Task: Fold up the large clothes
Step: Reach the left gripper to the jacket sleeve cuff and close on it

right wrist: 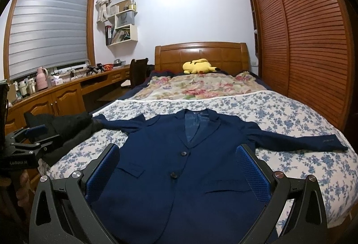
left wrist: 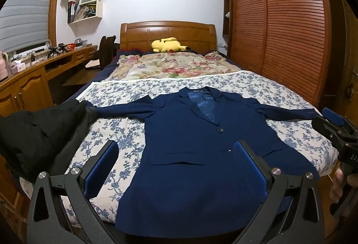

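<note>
Navy blazer (right wrist: 179, 168) lies face-up, sleeves spread, across the bed's (right wrist: 290, 114) foot edge; we hold our left gripper (left wrist: 176, 168) and right gripper (right wrist: 179, 171) spread wide, grasping nothing, above its hem.

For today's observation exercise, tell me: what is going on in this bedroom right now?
A person holds a two-finger gripper in each hand over a navy blazer laid flat, front up, sleeves spread, on the bed. The left gripper and the right gripper are both open and hold nothing. Folding has not begun. A black garment lies at the bed's left edge.
</note>
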Demonstrator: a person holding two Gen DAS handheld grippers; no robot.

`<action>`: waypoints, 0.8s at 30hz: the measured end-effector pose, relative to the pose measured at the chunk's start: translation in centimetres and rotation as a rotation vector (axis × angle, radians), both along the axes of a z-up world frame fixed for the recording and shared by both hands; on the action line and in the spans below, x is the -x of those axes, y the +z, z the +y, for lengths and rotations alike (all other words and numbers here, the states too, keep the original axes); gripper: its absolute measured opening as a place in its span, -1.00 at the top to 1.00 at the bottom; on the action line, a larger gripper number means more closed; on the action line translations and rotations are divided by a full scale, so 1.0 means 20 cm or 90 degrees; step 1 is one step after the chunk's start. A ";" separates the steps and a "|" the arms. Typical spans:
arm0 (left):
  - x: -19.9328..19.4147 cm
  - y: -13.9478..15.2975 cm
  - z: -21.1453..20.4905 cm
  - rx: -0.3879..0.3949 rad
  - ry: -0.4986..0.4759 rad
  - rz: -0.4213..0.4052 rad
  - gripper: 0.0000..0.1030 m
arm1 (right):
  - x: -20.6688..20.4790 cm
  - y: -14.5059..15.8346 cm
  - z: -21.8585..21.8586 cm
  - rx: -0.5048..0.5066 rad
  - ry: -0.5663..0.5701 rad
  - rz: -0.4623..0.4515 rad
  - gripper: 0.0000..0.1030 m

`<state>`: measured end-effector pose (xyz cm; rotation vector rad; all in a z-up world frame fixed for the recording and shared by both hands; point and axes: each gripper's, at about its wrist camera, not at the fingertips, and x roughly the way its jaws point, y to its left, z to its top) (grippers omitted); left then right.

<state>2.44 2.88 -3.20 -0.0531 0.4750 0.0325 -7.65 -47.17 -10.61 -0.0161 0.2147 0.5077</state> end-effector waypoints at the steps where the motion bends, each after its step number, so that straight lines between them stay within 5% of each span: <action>1: -0.01 -0.01 0.01 0.000 0.002 0.002 -0.99 | -0.01 -0.01 0.02 0.007 -0.003 -0.002 -1.00; 24: -0.37 -0.29 0.36 -0.031 0.042 0.075 -0.99 | -0.58 -0.10 0.34 0.073 0.061 0.056 -1.00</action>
